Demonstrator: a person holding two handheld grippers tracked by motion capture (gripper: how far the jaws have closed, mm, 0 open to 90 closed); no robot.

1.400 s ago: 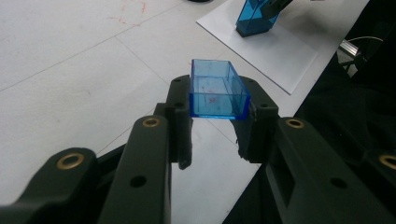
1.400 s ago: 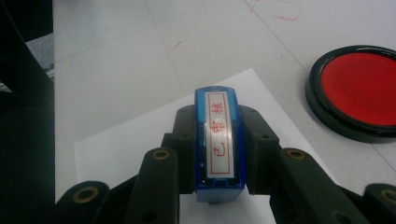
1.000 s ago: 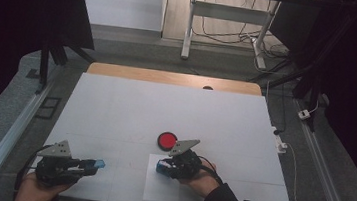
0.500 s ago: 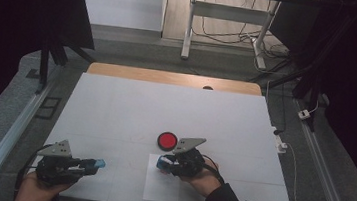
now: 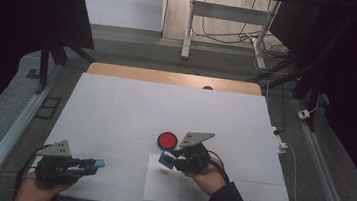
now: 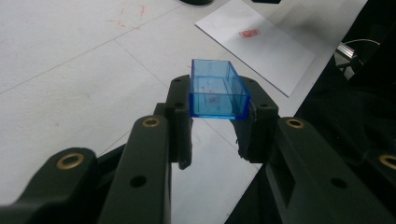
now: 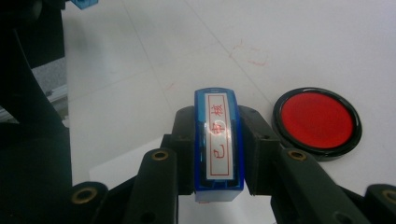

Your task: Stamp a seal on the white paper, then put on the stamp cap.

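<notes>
My right gripper (image 5: pixel 166 159) is shut on a blue stamp (image 7: pixel 217 140) whose white label carries red characters; it hovers over a white sheet of paper (image 5: pixel 162 187). A small red print (image 5: pixel 163 171) marks that sheet (image 6: pixel 261 44), seen too as the red print (image 6: pixel 249 33). Just beyond the right gripper (image 7: pixel 218 140) lies a round red ink pad (image 5: pixel 167 140), the ink pad (image 7: pixel 317 120) sitting to the stamp's right. At the table's near left, my left gripper (image 5: pixel 95 163) is shut on a clear blue cap (image 6: pixel 217 90), open side up, and the left gripper (image 6: pixel 217 112) is above the bare table.
The white table top (image 5: pixel 165 109) has a wooden strip along its far edge (image 5: pixel 174 78). Metal rails (image 5: pixel 9 135) run along both sides. Faint red smudges (image 6: pixel 126 16) mark the surface. A desk frame and cables (image 5: pixel 224 25) stand on the floor beyond.
The right gripper has risen slightly off the paper with the stamp, leaving the red print visible. The left gripper has stayed where it was.
</notes>
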